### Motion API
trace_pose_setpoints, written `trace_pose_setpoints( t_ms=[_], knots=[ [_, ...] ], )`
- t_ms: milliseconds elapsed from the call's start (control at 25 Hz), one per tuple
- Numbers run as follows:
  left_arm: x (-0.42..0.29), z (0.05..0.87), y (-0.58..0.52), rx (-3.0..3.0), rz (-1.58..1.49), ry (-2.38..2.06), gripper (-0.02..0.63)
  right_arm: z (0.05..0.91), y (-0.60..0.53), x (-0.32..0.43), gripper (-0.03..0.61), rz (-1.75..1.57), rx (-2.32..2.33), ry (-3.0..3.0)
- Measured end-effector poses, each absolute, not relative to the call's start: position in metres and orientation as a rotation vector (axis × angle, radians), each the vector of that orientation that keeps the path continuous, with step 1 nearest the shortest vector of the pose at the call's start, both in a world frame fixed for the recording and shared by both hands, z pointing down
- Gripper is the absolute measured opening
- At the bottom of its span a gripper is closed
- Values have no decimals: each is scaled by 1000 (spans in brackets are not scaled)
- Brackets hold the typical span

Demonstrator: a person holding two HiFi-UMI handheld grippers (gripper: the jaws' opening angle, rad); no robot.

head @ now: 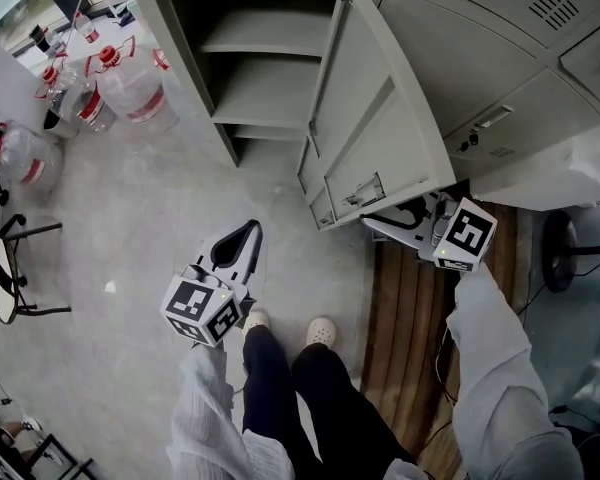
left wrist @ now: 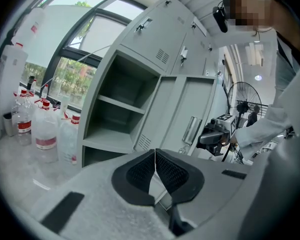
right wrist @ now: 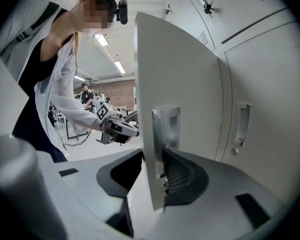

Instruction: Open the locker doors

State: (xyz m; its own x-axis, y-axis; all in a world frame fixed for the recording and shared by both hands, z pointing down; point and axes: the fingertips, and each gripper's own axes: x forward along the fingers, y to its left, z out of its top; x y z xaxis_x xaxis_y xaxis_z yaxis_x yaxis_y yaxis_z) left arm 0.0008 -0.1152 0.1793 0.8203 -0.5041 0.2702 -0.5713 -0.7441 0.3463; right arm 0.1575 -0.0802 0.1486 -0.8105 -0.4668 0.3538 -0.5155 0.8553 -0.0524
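The right gripper [right wrist: 152,176] clamps the open locker door [right wrist: 180,74] at its free edge beside its handle [right wrist: 166,126], so follow the hinge arc without twisting; the left gripper [left wrist: 155,174], closed on nothing, hangs clear of that door

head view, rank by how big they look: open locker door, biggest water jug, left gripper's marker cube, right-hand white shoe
1. open locker door
2-3. water jug and marker cube look about alike; the cube is nearer the camera, so unranked
4. white shoe
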Motion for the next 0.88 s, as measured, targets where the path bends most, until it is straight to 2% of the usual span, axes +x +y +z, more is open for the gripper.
trace_pose_setpoints(
  t_ms=[600,760,880],
  knots=[
    [7,151,-112,2648,271,-779,11,147,-83,150,135,154,752,-2648],
    [10,133,-108,2688,293,-757,11,129,-85,158,189,180,866,-2680],
    [12,116,-103,2692,285,-761,11,113,-78,165,199,200,954,-2694]
  ],
)
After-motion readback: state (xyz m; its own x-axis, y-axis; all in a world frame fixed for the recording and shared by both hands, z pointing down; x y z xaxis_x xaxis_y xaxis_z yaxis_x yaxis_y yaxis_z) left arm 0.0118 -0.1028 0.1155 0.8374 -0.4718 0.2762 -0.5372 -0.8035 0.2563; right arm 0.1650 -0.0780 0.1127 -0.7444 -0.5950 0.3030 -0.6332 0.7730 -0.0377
